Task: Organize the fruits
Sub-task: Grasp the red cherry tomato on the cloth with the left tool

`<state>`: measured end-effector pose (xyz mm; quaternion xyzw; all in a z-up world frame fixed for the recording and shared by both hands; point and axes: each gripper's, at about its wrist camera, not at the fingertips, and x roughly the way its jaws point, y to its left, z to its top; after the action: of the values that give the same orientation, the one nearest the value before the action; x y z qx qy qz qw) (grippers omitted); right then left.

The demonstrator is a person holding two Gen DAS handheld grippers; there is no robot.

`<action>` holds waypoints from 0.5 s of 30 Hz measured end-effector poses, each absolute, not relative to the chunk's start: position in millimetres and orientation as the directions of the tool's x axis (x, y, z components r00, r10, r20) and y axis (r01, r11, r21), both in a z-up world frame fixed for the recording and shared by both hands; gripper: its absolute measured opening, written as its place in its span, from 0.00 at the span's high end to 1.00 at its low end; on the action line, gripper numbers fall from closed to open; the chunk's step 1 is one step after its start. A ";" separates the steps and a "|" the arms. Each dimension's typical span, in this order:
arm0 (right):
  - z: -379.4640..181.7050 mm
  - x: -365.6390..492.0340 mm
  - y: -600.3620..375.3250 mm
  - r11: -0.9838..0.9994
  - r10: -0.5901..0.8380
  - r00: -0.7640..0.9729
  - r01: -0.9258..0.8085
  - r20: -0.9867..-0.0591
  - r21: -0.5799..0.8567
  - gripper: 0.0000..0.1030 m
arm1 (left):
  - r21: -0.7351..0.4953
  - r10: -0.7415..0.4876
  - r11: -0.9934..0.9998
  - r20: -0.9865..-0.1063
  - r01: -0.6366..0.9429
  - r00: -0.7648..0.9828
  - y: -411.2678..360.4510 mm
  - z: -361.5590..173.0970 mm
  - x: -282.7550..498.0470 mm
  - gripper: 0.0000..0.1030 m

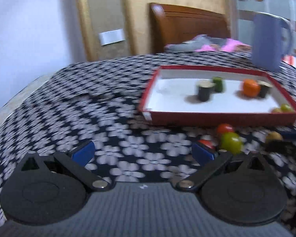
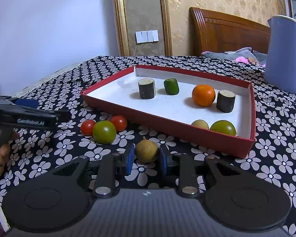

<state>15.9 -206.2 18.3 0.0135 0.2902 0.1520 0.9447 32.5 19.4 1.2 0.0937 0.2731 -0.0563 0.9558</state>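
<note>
- On the flowered cloth (image 2: 276,158), the left-wrist view is smearing with motion blur, so the fruit there is showing only as soft blobs.
- The jug (image 2: 284,57) is being cut off by the right edge of the right-wrist view, and the bedding behind it is showing only in part.
- A hand (image 2: 0,154) is peeking in at that view's left edge, wrapping the handle of the left gripper (image 1: 143,151), seen there from the side.
- The red tray (image 2: 167,122) is holding six pieces: two dark cut cylinders (image 2: 147,88), one green cut piece (image 2: 171,86), one orange (image 2: 203,95), one small tan fruit (image 2: 200,124) and one green tomato (image 2: 223,128), the last two sitting partly behind the near wall.
- Outside the tray, four pieces are lying on the cloth: two red tomatoes (image 2: 118,122), one loose green tomato (image 2: 104,132) and one longan (image 2: 147,151).
- The right gripper (image 2: 146,158) is closing its blue pads on the longan, one pad on each side, with the fruit sitting just in front of the tray's near wall.
- The left gripper is standing wide apart with nothing between its pads; the tomatoes are lying just beyond its right pad.
</note>
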 end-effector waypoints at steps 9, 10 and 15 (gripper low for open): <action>18.3 16.0 -207.3 0.952 0.302 0.783 -0.280 -0.544 0.125 0.74 | 0.210 -0.137 0.930 -0.561 0.301 0.817 -10.8 -11.1 34.7 0.17; 18.4 16.3 -207.3 0.952 0.302 0.782 -0.279 -0.545 0.127 0.74 | 0.208 -0.135 0.931 -0.570 0.301 0.810 -10.1 -12.6 37.7 0.20; 18.2 16.3 -207.7 0.951 0.304 0.781 -0.278 -0.545 0.132 0.74 | 0.172 -0.174 0.926 -0.594 0.336 0.785 -13.8 -15.9 43.6 0.37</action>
<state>16.3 -207.7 18.2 0.0219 0.2923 0.1542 0.9435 43.6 -13.8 -15.9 0.1353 0.2979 -0.1363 0.9351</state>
